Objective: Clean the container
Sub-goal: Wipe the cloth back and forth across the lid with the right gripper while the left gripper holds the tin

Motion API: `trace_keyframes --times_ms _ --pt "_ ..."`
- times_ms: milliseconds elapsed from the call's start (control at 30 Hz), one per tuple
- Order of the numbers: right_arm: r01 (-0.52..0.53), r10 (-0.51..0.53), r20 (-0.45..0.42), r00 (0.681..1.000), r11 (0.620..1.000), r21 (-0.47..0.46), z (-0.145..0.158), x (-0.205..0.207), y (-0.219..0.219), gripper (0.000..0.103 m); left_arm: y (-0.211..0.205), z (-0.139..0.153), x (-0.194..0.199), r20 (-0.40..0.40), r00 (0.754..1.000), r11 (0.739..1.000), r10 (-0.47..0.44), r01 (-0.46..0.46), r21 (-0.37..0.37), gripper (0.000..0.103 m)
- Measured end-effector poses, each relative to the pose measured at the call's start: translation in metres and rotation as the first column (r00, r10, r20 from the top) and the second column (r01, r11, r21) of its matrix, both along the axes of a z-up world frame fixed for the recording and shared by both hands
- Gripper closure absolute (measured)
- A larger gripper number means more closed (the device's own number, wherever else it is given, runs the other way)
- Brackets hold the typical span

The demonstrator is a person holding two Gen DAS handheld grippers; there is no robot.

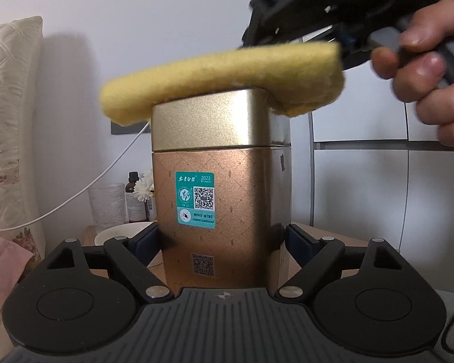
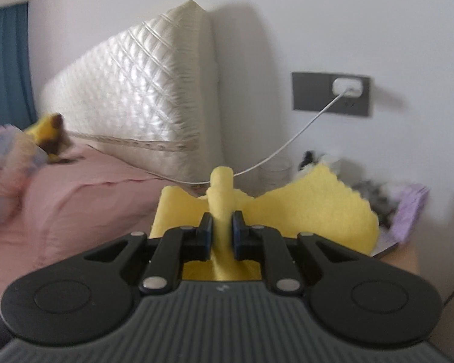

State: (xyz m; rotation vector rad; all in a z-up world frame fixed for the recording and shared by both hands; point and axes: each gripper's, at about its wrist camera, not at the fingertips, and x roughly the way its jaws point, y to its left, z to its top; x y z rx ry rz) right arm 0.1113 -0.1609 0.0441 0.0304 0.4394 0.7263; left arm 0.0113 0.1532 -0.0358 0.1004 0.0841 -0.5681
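A tall copper-coloured tin container (image 1: 224, 199) with a pale gold lid (image 1: 212, 121) and a teal label stands upright between my left gripper's fingers (image 1: 145, 242). My left gripper (image 1: 221, 242) is shut on the tin's lower sides. A yellow cloth (image 1: 221, 75) lies across the lid top, a little blurred. My right gripper (image 1: 342, 45) comes in from the upper right, held by a hand. In the right wrist view my right gripper (image 2: 222, 230) is shut on a bunched fold of the yellow cloth (image 2: 302, 211). The tin is hidden under the cloth there.
A wooden bedside table (image 1: 317, 233) carries a clear glass (image 1: 107, 208), a dark bottle (image 1: 134, 199), a white flower and a white bowl (image 1: 121, 236). A white cable (image 2: 302, 133) runs to a grey wall socket (image 2: 331, 93). A quilted cream cushion (image 2: 136, 99) and pink bedding (image 2: 75, 199) lie left.
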Motion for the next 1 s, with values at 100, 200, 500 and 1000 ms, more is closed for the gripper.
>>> trace_keyframes --times_ms 100,200,500,1000 --pt "-0.002 0.003 0.024 1.0 0.999 -0.038 0.004 -0.012 0.001 0.089 -0.003 0.0 -0.004 -0.004 1.0 1.0 0.011 -0.011 0.002 0.014" --pt "0.009 -0.006 0.043 0.999 0.998 -0.066 0.006 -0.017 -0.004 0.089 -0.006 -0.001 -0.008 -0.007 1.0 1.0 0.024 -0.024 0.0 0.014" --pt "0.059 -0.058 -0.02 0.998 0.998 0.037 -0.004 0.022 -0.028 0.089 -0.021 -0.004 -0.019 -0.021 0.997 0.997 0.077 -0.077 -0.023 0.018" --pt "0.032 -0.034 0.019 0.999 0.994 0.102 -0.013 0.007 -0.031 0.088 -0.025 -0.012 -0.033 -0.022 0.999 0.999 0.04 -0.041 -0.028 0.018"
